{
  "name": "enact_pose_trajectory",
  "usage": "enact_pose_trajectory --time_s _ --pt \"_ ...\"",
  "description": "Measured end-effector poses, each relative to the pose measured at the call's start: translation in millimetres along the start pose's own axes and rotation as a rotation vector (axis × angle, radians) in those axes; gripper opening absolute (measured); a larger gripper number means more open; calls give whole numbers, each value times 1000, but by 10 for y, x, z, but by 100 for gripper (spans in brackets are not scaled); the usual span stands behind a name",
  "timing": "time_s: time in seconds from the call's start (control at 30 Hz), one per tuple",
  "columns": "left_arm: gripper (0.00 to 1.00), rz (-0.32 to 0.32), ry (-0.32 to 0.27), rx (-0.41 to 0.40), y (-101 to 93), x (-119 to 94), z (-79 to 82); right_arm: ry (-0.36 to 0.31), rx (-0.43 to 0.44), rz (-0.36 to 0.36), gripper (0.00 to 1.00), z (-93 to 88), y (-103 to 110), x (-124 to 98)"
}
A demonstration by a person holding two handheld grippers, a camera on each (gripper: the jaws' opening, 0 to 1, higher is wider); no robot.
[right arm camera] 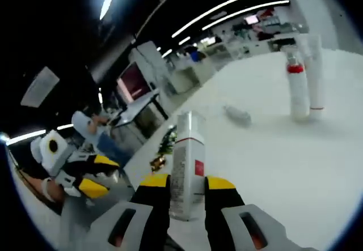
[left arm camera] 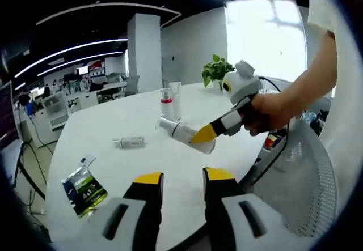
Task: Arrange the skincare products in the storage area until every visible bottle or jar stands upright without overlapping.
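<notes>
A white bottle (right arm camera: 188,149) with a red label sits between my right gripper's (right arm camera: 187,183) yellow-tipped jaws, which are shut on it. In the left gripper view that same bottle (left arm camera: 178,131) lies tilted just above the white table (left arm camera: 113,120), with the right gripper (left arm camera: 203,135) and a hand on it. Two tall white bottles stand upright side by side, one with a red band (left arm camera: 166,102) (right arm camera: 296,89) and a plain one (left arm camera: 176,97) (right arm camera: 315,72). A small bottle (left arm camera: 129,142) (right arm camera: 238,115) lies on its side. My left gripper (left arm camera: 183,177) is open and holds nothing, near the table's front edge.
A green and black sachet (left arm camera: 84,186) lies near the table's left front edge. A potted plant (left arm camera: 215,69) stands at the far side. A mesh office chair (left arm camera: 306,177) is on the right. Desks and monitors fill the room behind.
</notes>
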State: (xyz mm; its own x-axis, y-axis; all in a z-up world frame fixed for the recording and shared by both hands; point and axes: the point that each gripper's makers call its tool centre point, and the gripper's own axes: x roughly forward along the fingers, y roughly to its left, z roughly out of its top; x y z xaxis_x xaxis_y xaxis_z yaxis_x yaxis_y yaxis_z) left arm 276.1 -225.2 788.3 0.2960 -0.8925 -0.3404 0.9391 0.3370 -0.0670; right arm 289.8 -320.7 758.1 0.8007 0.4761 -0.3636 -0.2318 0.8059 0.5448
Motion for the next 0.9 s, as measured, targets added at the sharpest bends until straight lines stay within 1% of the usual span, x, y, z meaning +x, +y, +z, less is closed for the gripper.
enact_pose_trajectory --time_s 0.03,0.07,0.1,0.13,0.17,0.2,0.23,0.3,0.33,0.37,0.43,0.47,0.5,0.53,0.57,0.6,0.63,0.7,0.73,0.83,0.9 --pt "26 -12 -12 -25 -12 -5 28 -10 14 36 17 13 76 -31" --pt "26 -32 -31 -70 -34 -19 75 -35 25 65 17 51 152 -80" --pt "24 -36 -43 -91 -37 -42 113 -56 33 83 17 83 209 -116" --pt "21 -32 -73 -84 -25 -70 178 -71 67 121 17 119 309 -167" --pt "17 -36 -121 -69 -21 -110 275 -88 68 138 17 155 357 -197" --pt "15 -46 -148 -77 -36 -137 327 -100 53 143 17 180 394 -225" --pt "14 -63 -172 -98 -62 -163 376 -110 27 136 17 207 443 -268" --pt "18 -91 -198 -145 -88 -178 429 -122 -12 134 17 239 516 -309" --pt "20 -103 -205 -174 -89 -184 441 -119 -44 139 17 244 577 -324" --pt "23 -102 -204 -185 -70 -184 438 -118 -60 143 17 247 628 -332" --pt "27 -106 -222 -221 -60 -196 479 -101 -134 161 17 244 772 -338" --pt "28 -118 -244 -263 -55 -211 524 -96 -173 173 17 244 839 -338" --pt "29 -123 -248 -272 -54 -215 533 -95 -234 185 17 247 929 -332" --pt "29 -151 -264 -313 -61 -236 573 -96 -260 186 17 250 973 -323" --pt "30 -171 -297 -340 -58 -275 633 -96 -280 187 17 243 1036 -305" --pt "30 -178 -321 -345 -50 -303 675 -98 -292 188 17 239 1078 -289" --pt "30 -182 -334 -354 -41 -328 696 -93 -331 193 17 231 1096 -258" --pt "32 -193 -339 -393 -24 -349 705 -59 -376 204 17 184 1137 -213" --pt "33 -191 -334 -397 -5 -334 696 -48 -400 222 17 161 1194 -188" --pt "34 -226 -316 -442 -37 -323 678 -38 -454 243 18 109 1308 -130" --pt "30 -233 -328 -437 -43 -356 696 -15 -501 254 18 53 1375 -89"
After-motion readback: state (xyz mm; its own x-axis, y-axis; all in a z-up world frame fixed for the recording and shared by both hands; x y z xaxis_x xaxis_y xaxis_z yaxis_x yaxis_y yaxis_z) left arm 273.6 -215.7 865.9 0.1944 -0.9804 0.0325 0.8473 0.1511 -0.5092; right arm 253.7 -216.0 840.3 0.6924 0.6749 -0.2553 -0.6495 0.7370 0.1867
